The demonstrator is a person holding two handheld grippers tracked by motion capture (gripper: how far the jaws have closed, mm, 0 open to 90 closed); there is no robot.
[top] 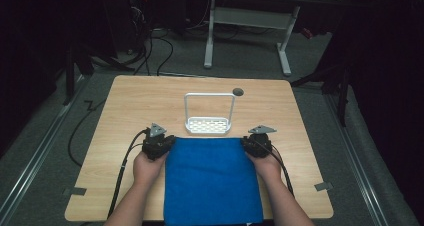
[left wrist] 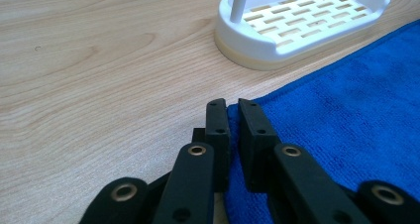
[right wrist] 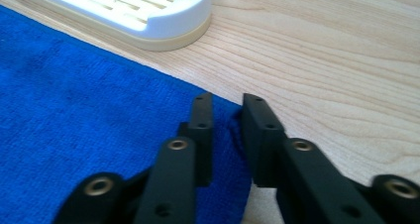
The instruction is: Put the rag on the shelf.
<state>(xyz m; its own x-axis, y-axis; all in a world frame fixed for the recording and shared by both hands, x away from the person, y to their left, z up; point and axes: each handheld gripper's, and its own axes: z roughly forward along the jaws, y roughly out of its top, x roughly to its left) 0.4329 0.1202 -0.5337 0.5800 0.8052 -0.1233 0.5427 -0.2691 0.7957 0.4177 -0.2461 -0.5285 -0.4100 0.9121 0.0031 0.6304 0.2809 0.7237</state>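
Light wood-grain table (top: 125, 106) w/ rounded corners, small dark round grommet (top: 238, 91) near its far edge, sits on grey carpet floor (top: 60, 136) in a dim room; black cables (top: 150, 48) snake across the carpet at the back, a white-legged desk (top: 250, 18) stands beyond, metal rails (top: 35, 156) run along both sides of the table. Blue towel (top: 212, 181) lies flat on the near-centre of the tabletop, near edge reaching the table's front. Just behind its far edge stands a white slotted tray (top: 208, 127) w/ a tall hoop handle, close to the towel; can't tell if touching. Left gripper (left wrist: 233, 116) is at the towel's far-left corner, jaws pinched on the cloth edge w/ a thin fold of blue between them. Right gripper (right wrist: 228, 116) at the far-right corner, jaws a bit wider apart, towel corner bunched up between them & pads seem to press on it. Both hands rest low on the table, forearms coming in from the near side, gripper cables trailing back along the wood
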